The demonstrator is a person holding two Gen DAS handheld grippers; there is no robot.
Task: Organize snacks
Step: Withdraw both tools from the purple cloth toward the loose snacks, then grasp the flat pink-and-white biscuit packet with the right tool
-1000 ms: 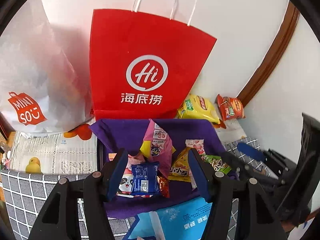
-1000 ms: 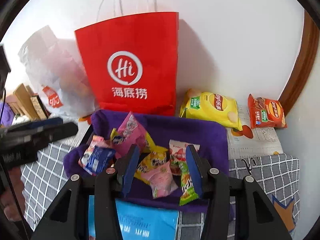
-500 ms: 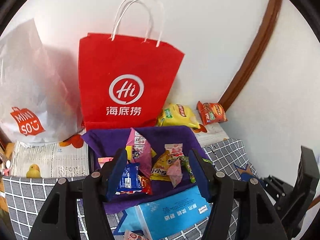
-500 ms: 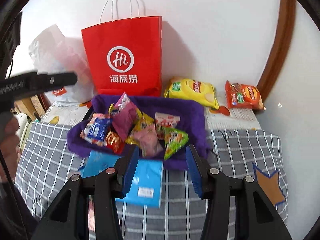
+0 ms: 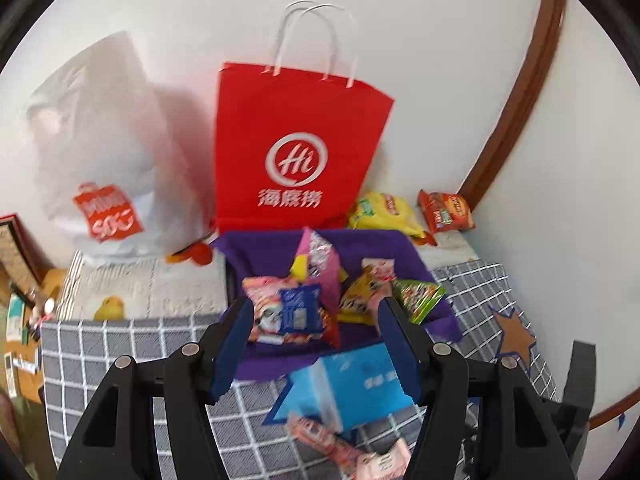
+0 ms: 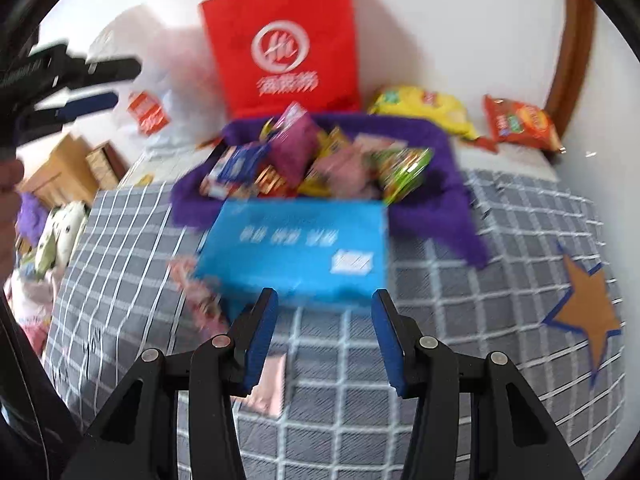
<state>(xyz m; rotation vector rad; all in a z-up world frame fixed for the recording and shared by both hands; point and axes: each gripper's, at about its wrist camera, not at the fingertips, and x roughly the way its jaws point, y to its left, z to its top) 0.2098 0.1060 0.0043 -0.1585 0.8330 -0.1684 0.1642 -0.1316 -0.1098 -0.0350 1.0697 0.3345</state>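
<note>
A purple cloth basket holds several snack packets: a blue one, a pink one, a green one. A blue box lies in front of it on the checked cloth. Loose pink packets lie nearer. My left gripper is open and empty above the basket's front edge. My right gripper is open and empty, just short of the blue box. The left gripper also shows in the right wrist view.
A red paper bag and a white plastic bag stand against the wall behind the basket. A yellow chip bag and an orange one lie at the back right. A wooden frame runs up the wall.
Both grippers have pulled back and up from the basket; the blue box and loose packets in front of it have come into view. Both stay open.
</note>
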